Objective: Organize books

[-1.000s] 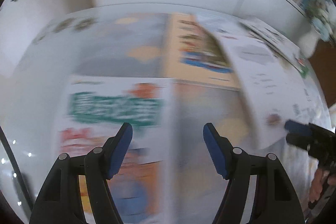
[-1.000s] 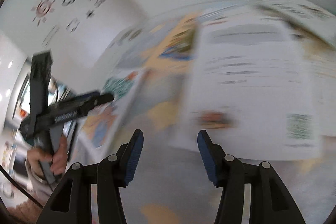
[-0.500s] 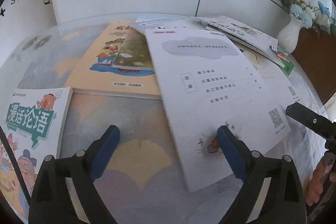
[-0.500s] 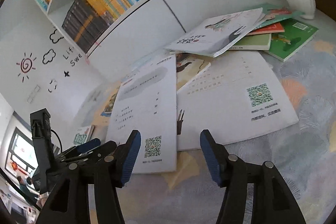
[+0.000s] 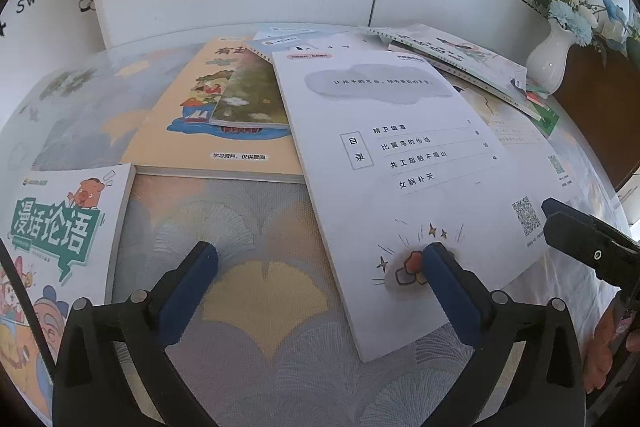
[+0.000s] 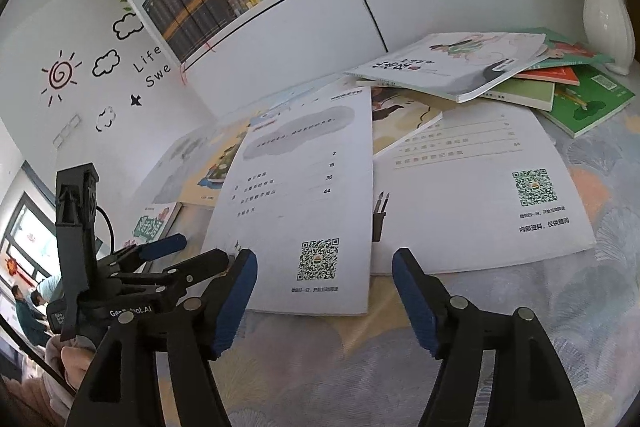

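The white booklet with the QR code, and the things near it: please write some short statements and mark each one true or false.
1. The white booklet lies partly on top of the orange book. True.
2. The left tool is shut on the booklet. False: its jaws are opening, with only the booklet's near corner between them, and the pads do not press it.
3. A white vase with blue flowers stands at the far right of the table. True.
4. The green-titled comic book lies under the white booklet. False: it lies apart, at the left.
5. The right tool holds a green book. False: its jaws are opening and hold nothing.
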The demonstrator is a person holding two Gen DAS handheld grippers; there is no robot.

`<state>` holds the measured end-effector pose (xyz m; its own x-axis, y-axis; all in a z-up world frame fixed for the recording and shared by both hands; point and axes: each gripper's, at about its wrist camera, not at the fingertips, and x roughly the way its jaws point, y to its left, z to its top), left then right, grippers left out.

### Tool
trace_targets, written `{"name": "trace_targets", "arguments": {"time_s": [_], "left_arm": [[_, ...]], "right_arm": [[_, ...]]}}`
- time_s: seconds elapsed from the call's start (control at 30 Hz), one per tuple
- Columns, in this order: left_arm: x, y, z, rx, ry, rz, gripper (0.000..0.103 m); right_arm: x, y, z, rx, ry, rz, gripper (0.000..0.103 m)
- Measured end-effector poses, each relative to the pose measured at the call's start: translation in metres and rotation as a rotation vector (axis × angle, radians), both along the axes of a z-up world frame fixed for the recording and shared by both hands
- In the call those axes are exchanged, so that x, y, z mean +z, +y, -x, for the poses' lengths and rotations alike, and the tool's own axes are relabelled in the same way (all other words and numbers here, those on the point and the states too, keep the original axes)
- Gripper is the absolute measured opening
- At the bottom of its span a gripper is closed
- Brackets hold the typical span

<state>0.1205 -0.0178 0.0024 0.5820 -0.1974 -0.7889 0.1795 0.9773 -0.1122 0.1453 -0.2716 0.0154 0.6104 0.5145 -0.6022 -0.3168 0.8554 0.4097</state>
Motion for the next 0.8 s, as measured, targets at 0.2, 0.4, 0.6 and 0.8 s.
{"name": "trace_targets", "arguments": {"time_s": [0.2,0.4,0.6,0.8], "left_arm": [[0.0,0.001,0.0,-0.004,0.001,0.003,0.103],[0.0,0.001,0.001,-0.004,0.001,0.004,0.103],[-0.001,0.001,0.001,-0.003,0.001,0.003,0.103],[-0.001,0.0,0.001,-0.01,0.002,0.002,0.103]], "right_arm": [[-0.002,0.013,0.002,0.044,-0.003,0.042,0.072],[-0.008,0.03,0.002,0.093,0.024,0.089,0.088],[-0.01,0.023,0.0,0.079,0.031,0.033,0.076],[-0.011,0.023,-0.002,0.089,0.039,0.01,0.072]]}}
